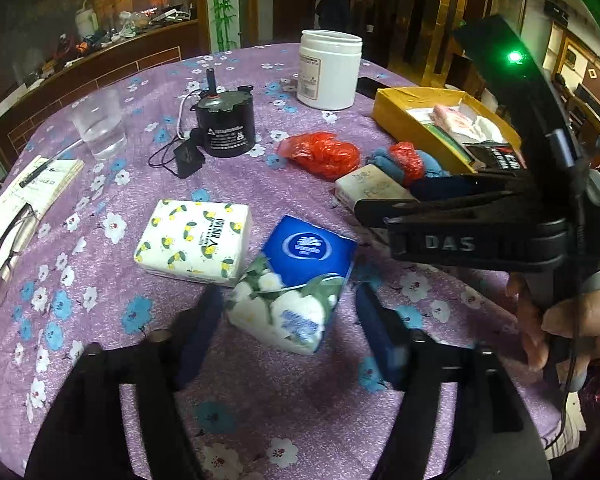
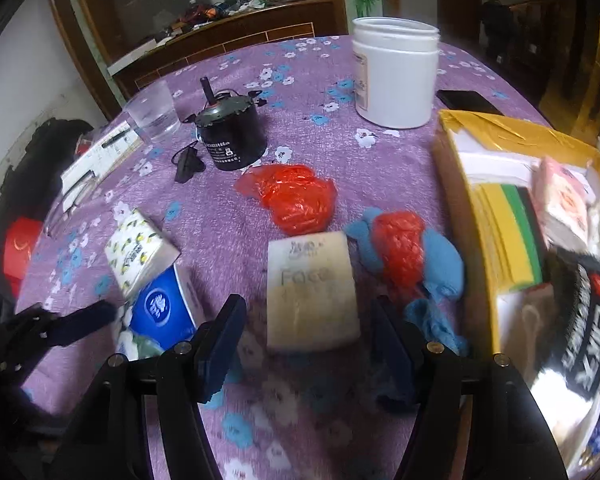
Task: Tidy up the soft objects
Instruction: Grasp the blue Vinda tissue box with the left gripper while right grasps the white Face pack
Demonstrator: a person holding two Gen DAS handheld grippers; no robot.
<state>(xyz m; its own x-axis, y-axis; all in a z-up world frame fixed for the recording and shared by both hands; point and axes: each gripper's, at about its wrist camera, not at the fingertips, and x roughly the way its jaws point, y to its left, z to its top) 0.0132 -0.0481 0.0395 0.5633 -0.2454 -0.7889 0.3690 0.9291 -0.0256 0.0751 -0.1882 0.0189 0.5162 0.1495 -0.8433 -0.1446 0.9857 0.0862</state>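
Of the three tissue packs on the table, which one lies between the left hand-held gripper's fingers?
The blue tissue pack with white flowers; the lemon-print pack sits beside it, the beige pack before the other gripper.

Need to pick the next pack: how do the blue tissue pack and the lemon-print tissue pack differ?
The blue tissue pack lies between the left gripper's open fingers; the lemon-print tissue pack lies beyond them. The blue one is blue with white flowers; the lemon-print one is white with yellow lemons. Both are soft packs on the purple tablecloth.

Bare cloth [image 2: 228, 216] between tissue packs [image 2: 140, 252] and bag [image 2: 296, 196]
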